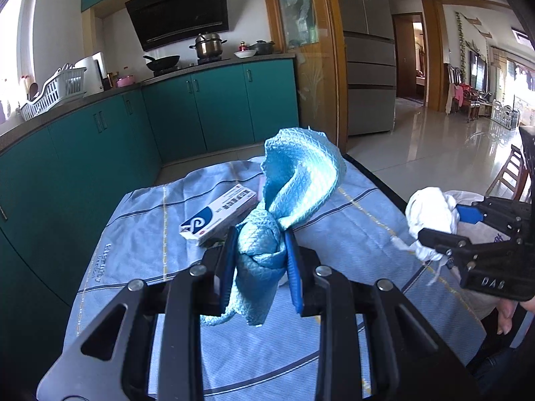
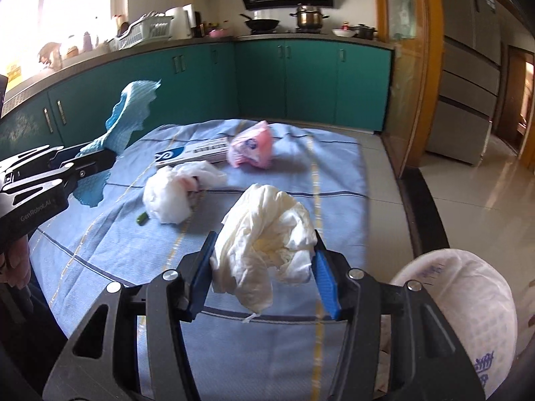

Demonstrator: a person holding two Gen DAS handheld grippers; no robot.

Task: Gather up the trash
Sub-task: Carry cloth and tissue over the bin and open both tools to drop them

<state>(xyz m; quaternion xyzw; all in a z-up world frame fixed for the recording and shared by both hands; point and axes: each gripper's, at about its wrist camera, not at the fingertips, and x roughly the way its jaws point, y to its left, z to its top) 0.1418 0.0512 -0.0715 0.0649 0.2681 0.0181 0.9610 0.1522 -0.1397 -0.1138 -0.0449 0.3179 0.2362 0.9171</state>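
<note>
Two tools are loaded: the left tool [image 1: 259,264] clenches a soft blue cloth [image 1: 297,180]; the right tool [image 2: 264,267] grips a crumpled white tissue wad [image 2: 267,230] above the counter [image 2: 110,244]. Both items look light and compressible; grip mid-bulk. Another wad [image 2: 170,197] lies at 10 o'clock.

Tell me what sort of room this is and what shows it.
A home kitchen, most likely: a black range hood hangs over a wok and a steel pot, with teal cabinets under the counter.
</note>
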